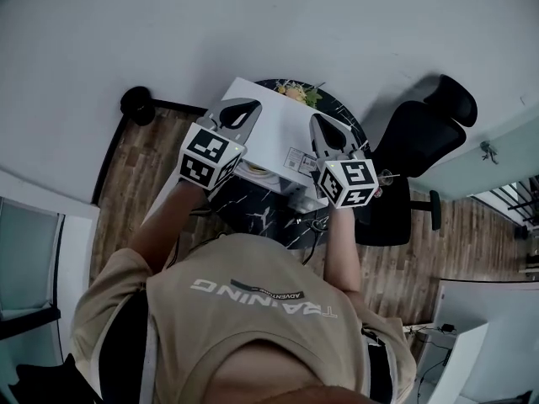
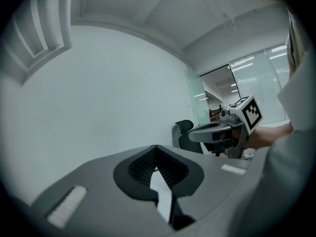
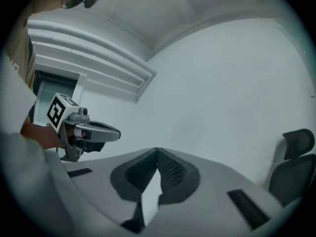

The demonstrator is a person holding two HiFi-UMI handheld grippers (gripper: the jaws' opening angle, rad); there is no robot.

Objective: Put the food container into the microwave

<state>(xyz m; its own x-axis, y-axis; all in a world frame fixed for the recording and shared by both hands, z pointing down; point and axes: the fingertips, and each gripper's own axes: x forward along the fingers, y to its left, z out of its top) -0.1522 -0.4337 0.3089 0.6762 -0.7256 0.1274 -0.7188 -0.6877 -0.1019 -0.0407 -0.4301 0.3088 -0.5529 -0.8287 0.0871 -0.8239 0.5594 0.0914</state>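
In the head view both grippers are held up high over a black marble table (image 1: 269, 213). A white microwave (image 1: 274, 129) stands on that table, seen from above. Below its near edge a small light container (image 1: 256, 172) shows, too small to make out. My left gripper (image 1: 238, 108) hangs over the microwave's left side and my right gripper (image 1: 325, 130) over its right side. Each gripper view looks at a bare wall, with the jaws closed tip to tip and nothing between them: left gripper (image 2: 156, 148), right gripper (image 3: 158, 151). Each view also shows the other gripper alongside.
A plate of food (image 1: 296, 91) sits at the table's far edge behind the microwave. A black office chair (image 1: 425, 133) stands to the right on the wooden floor. A round black object (image 1: 137, 103) rests by the wall on the left.
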